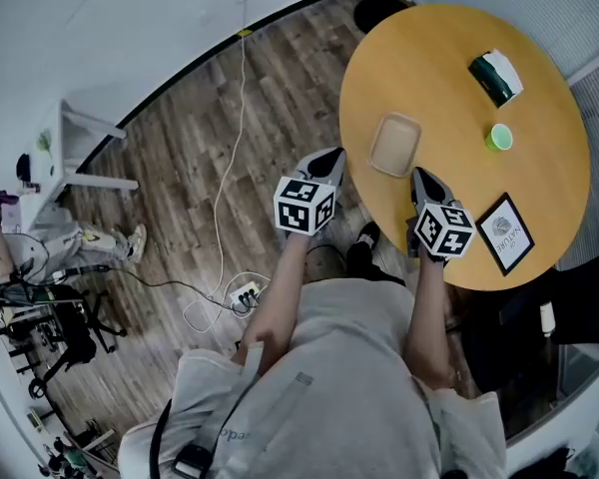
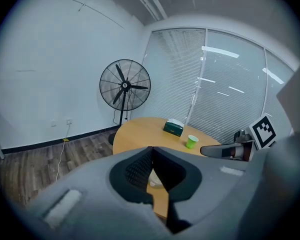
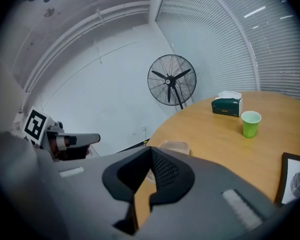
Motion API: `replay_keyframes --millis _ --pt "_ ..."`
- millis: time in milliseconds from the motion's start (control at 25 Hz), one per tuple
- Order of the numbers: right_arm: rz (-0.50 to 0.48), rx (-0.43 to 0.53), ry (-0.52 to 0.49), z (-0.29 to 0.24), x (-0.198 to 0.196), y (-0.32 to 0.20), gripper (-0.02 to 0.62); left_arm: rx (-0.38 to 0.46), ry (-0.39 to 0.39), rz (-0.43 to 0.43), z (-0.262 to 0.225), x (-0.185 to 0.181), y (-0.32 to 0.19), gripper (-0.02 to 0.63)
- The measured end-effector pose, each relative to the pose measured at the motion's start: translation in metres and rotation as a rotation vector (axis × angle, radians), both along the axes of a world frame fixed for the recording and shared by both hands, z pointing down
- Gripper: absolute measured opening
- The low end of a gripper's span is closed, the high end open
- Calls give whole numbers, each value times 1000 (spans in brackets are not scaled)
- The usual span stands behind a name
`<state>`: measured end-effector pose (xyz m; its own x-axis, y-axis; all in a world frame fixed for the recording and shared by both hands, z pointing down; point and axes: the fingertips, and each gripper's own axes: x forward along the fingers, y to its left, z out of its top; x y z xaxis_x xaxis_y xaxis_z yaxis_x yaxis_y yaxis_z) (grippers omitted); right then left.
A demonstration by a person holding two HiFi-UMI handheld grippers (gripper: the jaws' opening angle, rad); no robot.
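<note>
Held left gripper (image 1: 331,160) and right gripper (image 1: 422,176) at near edge of surface (image 1: 449,88), jaws together, empty. Found tray (image 1: 395,145) just ahead, between both, untouched. Noted cup (image 1: 498,138) and tissue box (image 1: 496,76) beyond right gripper.

In the left gripper view the shallow beige plastic tray (image 2: 155,180) shows only as a pale sliver through the hollow behind the left gripper (image 2: 152,149). That gripper's body covers the rest of it and the near part of the round wooden bench (image 2: 145,131). In the right gripper view the black-framed picture (image 3: 294,180) is cut off by the right edge, and the right gripper (image 3: 151,150) hides the tray's near side. The picture's print is too small to read.
</note>
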<state>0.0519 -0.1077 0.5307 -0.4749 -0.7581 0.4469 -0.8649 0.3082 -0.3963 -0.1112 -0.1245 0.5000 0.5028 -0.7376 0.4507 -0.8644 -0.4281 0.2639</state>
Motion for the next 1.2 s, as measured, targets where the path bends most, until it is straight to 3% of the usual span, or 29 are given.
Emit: replay_keyframes --millis 360,760,1200 --pt "54 0 -10 10 27 -56 0 -27 -21 37 21 24 -52 3" --pt "105 -24 3 21 55 -65 0 -64 -18 104 38 57 -72 3" --pt "87 -88 7 50 46 -75 0 -140 -33 105 72 55 -89 3"
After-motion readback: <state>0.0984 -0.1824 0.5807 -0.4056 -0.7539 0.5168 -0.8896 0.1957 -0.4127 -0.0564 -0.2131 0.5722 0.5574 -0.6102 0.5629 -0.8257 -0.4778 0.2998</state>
